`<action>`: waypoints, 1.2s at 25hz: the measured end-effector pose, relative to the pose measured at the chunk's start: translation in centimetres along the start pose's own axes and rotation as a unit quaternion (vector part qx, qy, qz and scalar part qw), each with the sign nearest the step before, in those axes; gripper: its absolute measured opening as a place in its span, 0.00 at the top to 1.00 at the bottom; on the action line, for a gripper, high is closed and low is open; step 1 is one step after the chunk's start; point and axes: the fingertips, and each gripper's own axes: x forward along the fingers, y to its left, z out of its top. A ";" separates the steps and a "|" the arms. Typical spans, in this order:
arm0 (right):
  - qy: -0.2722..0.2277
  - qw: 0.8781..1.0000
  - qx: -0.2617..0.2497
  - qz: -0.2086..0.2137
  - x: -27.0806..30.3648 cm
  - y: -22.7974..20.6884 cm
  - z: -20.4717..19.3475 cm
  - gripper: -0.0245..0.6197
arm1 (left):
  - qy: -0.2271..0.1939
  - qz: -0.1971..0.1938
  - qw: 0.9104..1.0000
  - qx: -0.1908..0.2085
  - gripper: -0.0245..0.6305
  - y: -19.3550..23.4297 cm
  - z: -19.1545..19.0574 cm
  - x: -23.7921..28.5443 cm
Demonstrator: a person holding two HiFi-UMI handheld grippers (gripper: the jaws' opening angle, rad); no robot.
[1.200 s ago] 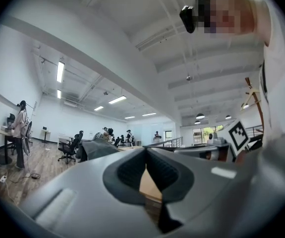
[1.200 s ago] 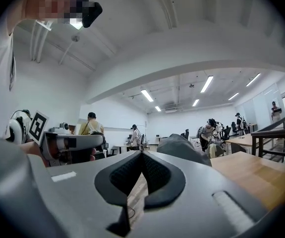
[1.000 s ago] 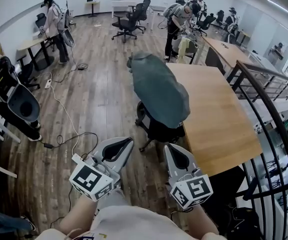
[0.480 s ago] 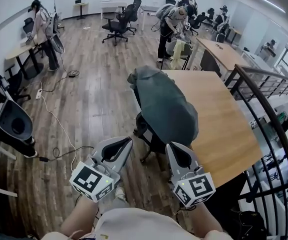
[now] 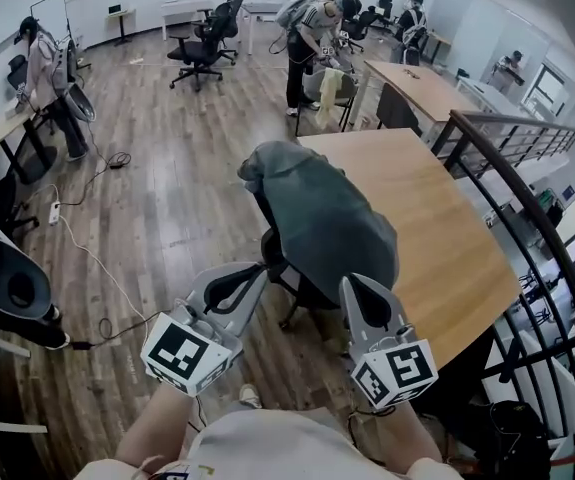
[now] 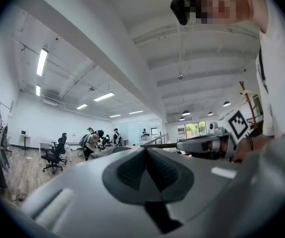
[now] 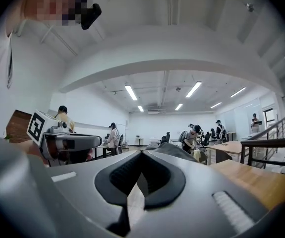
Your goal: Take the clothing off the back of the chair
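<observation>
A dark grey-green garment (image 5: 319, 218) hangs over the back of a black office chair (image 5: 285, 290) beside the wooden table. In the head view my left gripper (image 5: 255, 271) is shut and empty, its tip just short of the chair's left side. My right gripper (image 5: 355, 284) is also shut and empty, close to the garment's lower right edge. In the left gripper view the shut jaws (image 6: 146, 149) point level, with the garment (image 6: 108, 152) low ahead. The right gripper view shows its shut jaws (image 7: 142, 152) and the garment (image 7: 171, 150) just beyond them.
A long wooden table (image 5: 437, 228) lies right of the chair, and a black metal railing (image 5: 532, 208) curves beyond it. A cable (image 5: 92, 268) runs over the wood floor at left, near a black seat (image 5: 7, 288). Several people stand at desks far off.
Both grippers and the head have moved forward towards the chair; the garment now lies nearer and just ahead of the gripper tips. The jaws stayed shut.
</observation>
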 end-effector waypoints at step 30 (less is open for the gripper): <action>-0.001 1.000 0.019 -0.017 1.7 -8.5 -1.2 0.96 | 0.008 0.015 1.000 -0.017 0.96 0.6 -1.0 7.6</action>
